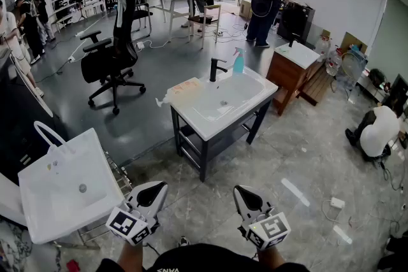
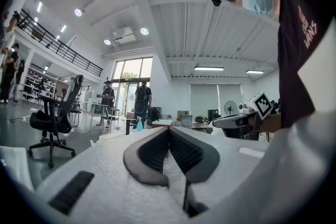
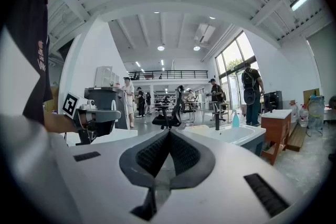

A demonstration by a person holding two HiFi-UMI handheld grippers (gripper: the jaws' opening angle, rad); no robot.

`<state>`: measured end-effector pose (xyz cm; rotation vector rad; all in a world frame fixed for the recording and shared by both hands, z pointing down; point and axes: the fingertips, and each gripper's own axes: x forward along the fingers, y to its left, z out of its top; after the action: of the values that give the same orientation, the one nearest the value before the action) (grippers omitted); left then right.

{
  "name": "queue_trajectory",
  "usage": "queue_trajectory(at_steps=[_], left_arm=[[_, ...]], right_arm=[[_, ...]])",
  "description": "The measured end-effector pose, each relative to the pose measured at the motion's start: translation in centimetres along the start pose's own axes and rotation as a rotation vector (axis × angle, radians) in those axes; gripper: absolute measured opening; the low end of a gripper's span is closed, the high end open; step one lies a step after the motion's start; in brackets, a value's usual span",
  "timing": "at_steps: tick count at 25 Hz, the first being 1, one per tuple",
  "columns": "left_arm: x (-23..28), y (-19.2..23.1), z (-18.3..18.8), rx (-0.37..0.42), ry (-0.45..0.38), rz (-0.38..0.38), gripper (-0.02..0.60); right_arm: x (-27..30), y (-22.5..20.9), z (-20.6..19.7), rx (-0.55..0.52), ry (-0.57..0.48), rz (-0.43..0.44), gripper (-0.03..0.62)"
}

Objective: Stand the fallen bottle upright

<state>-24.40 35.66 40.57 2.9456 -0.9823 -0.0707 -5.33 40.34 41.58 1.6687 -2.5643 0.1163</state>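
The fallen bottle (image 1: 171, 97) lies on its side along the sink (image 1: 268, 93) rim, well ahead of both claws and slightly nearer the left one. The left claw (image 1: 158, 188) and the right claw (image 1: 240, 192) are closed and empty. Both are held low and level by the body, probably because no reach has begun.
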Motion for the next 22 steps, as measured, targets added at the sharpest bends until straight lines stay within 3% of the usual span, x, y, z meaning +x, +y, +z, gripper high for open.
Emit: queue_trajectory(at_steps=[7,9,12,13,15,19,22], left_arm=[[0.7,1.9,-1.5,-0.010,0.046,-0.066,0.023],[0.9,2.7,-2.0,-0.038,0.063,-0.086,0.026],[1.2,3.9,-2.5,-0.079,0.067,-0.116,0.032],[1.4,4.3,-2.9,-0.093,0.070,-0.124,0.065],[2.1,5.3,-3.7,-0.128,0.078,-0.132,0.207],[4.7,6.0,-4.3,-0.161,0.068,-0.139,0.233],[7.4,6.9,-4.9,-0.180,0.079,-0.102,0.250]], right_arm=[[2.5,-0.1,0.0,0.067,-0.032,-0.039,0.007],[3.3,-0.1,-0.2,0.061,-0.032,-0.062,0.103],[4.3,-0.6,-0.5,0.056,-0.027,-0.103,0.122],[4.6,-0.7,-0.7,0.058,-0.025,-0.113,0.149],[5.2,-1.0,-1.4,0.067,-0.014,-0.122,0.176],[6.4,-3.1,-2.5,0.065,0.008,-0.122,0.215],[7.8,-5.9,-2.9,0.069,0.017,-0.104,0.235]])
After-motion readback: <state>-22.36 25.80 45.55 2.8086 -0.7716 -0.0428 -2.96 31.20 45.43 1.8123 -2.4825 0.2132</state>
